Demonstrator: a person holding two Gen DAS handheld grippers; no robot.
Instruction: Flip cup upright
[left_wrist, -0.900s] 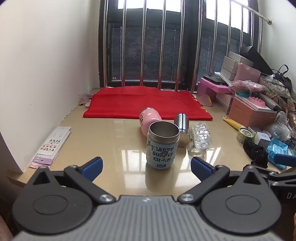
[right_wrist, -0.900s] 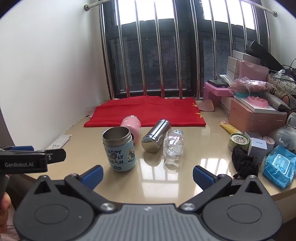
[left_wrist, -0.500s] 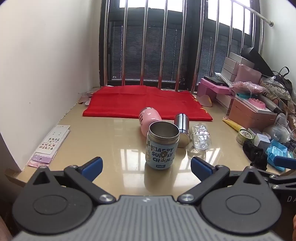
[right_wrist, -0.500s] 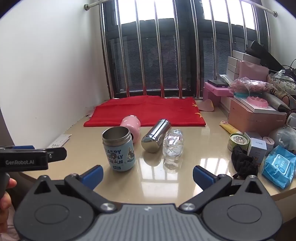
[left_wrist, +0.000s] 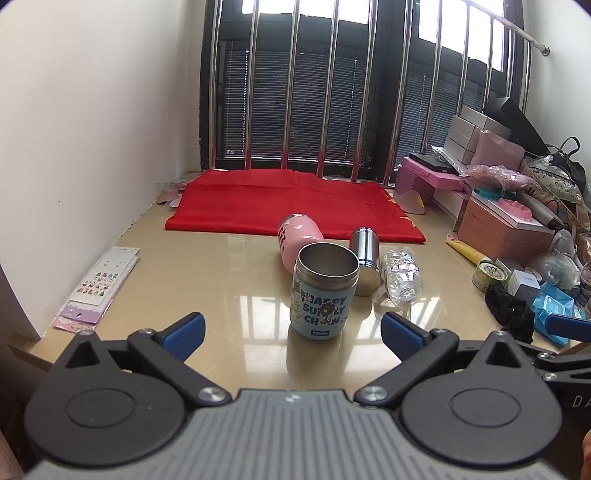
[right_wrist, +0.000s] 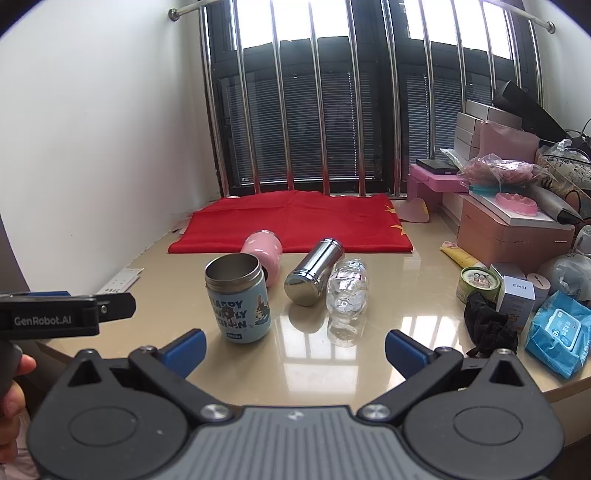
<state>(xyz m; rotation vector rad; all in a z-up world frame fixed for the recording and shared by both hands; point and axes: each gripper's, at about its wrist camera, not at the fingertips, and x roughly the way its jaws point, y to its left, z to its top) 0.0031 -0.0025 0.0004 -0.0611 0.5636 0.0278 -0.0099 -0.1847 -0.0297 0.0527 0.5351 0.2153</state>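
A light blue cup with cartoon print stands upright, mouth up, on the glossy beige table; it also shows in the right wrist view. Behind it a pink cup lies on its side, and a steel flask and a clear plastic bottle lie beside it. My left gripper is open and empty, just short of the blue cup. My right gripper is open and empty, in front of the flask and bottle.
A red cloth lies at the back by the barred window. Sticker sheets lie at the left table edge. Boxes, a tin, a black cloth and a blue wipes pack crowd the right side. The white wall stands left.
The left gripper view has tilted up slightly; the objects have not moved. Both grippers stay open.
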